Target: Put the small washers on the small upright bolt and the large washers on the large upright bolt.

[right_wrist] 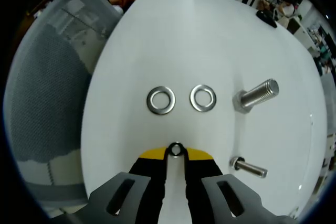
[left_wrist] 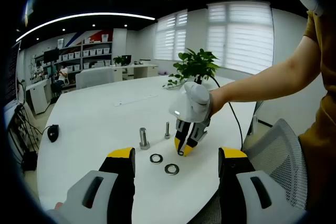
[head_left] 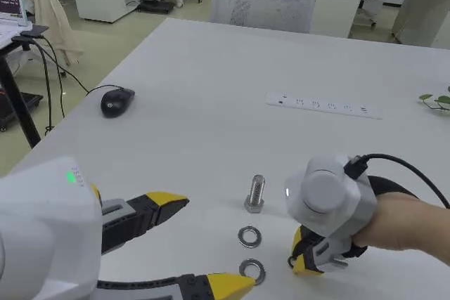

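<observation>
Now: small washer pinched, large ones lying flat

Your right gripper (right_wrist: 176, 156) points down at the worktop (head_left: 211, 89), its fingers pressed onto a small washer (right_wrist: 176, 148), a tiny ring at the tips. Two shiny large washers (right_wrist: 160, 99) lie flat, side by side, near the large upright bolt (right_wrist: 255, 95); the small upright bolt (right_wrist: 250, 168) stands beside it. Your left gripper (head_left: 207, 244) hovers low, fingers spread wide. A grey chair (right_wrist: 47, 103) sits at the near edge; beyond the bolts lie a mouse (head_left: 117, 101) and a power strip (head_left: 323, 105).

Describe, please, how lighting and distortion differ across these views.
Head view: even light, faint shadow under the large bolt. Left gripper view: fisheye bows the ceiling light strip. Right gripper view: table edge curves; the small washer in the right gripper is sharp.
</observation>
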A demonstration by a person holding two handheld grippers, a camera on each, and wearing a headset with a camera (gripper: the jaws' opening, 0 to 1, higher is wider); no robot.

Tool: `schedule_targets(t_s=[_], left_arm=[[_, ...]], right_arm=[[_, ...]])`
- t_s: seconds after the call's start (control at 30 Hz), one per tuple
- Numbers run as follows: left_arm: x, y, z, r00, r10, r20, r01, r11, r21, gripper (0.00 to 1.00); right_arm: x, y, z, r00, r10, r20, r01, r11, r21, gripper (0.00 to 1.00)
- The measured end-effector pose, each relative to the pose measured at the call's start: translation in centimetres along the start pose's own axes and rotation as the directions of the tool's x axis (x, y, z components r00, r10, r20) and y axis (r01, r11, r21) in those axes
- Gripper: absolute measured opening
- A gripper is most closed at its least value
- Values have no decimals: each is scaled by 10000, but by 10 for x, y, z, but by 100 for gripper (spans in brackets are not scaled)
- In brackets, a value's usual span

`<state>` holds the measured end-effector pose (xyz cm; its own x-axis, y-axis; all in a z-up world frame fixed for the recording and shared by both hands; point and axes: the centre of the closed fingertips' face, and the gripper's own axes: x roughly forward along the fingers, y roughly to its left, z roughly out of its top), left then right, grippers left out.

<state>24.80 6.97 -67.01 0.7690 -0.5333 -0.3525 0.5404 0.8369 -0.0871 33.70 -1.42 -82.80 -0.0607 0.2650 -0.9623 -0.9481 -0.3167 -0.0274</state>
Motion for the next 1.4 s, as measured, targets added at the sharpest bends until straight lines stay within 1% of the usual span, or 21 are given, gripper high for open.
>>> schedule_targets(t_s=[0.3,0.37,0.4,0.43,0.47,0.5,0.6,0.67,0.73,0.9,1.0,1.07,1.1,1.27,1.4], left_arm=[[2,-2,2,9999,-101,4,101,9999,66,63],[2,-2,2,9999,-103,11,102,9999,59,63],[2,-2,2,9999,-113,14,113,9999,50,63],[2,-2,2,9999,-114,1,114,9999,57,63],[2,-1,2,9999,-107,-13,107,9999,66,63],[2,-1,1,9999,-114,-15,114,9999,60,63],[2,-1,0,9999,-110,-60,111,9999,54,63],[3,-2,1,9999,-138,-11,138,9999,55,63],[3,-2,1,9999,-164,-7,164,9998,57,63],[6,-4,1,9997,-245,-24,245,9997,54,63],[7,-5,1,9996,-285,-34,285,9996,59,63],[8,-6,1,9995,-303,-17,303,9995,71,63],[8,-6,2,9995,-310,-16,311,9995,65,63],[7,-5,2,9996,-297,-7,297,9995,73,63],[7,-5,2,9996,-279,-11,280,9996,70,63]], right_arm=[[0,-1,0,9999,-35,137,33,9998,182,13],[0,-1,0,9998,-62,172,56,9995,318,13],[-1,-1,0,9998,-141,119,139,9997,213,13],[-3,-3,-2,9994,-351,24,351,9993,-143,12],[-4,-2,-1,9997,-236,106,235,9997,101,12],[-6,-1,0,9993,-116,353,102,9991,402,12],[-14,-8,-7,9990,-342,282,327,9981,518,12],[-22,-9,-8,9984,-385,424,355,9970,693,12],[-30,-12,-11,9978,-500,433,467,9961,753,12],[-56,-29,-21,9943,-1017,309,990,9919,795,12],[-65,-39,-24,9916,-1260,278,1232,9887,855,12],[-70,-45,-24,9903,-1356,287,1325,9870,914,12],[-73,-48,-23,9886,-1484,266,1456,9855,870,12],[-81,-61,-17,9839,-1761,311,1728,9811,871,12],[-81,-68,-14,9831,-1807,277,1777,9801,886,12]])
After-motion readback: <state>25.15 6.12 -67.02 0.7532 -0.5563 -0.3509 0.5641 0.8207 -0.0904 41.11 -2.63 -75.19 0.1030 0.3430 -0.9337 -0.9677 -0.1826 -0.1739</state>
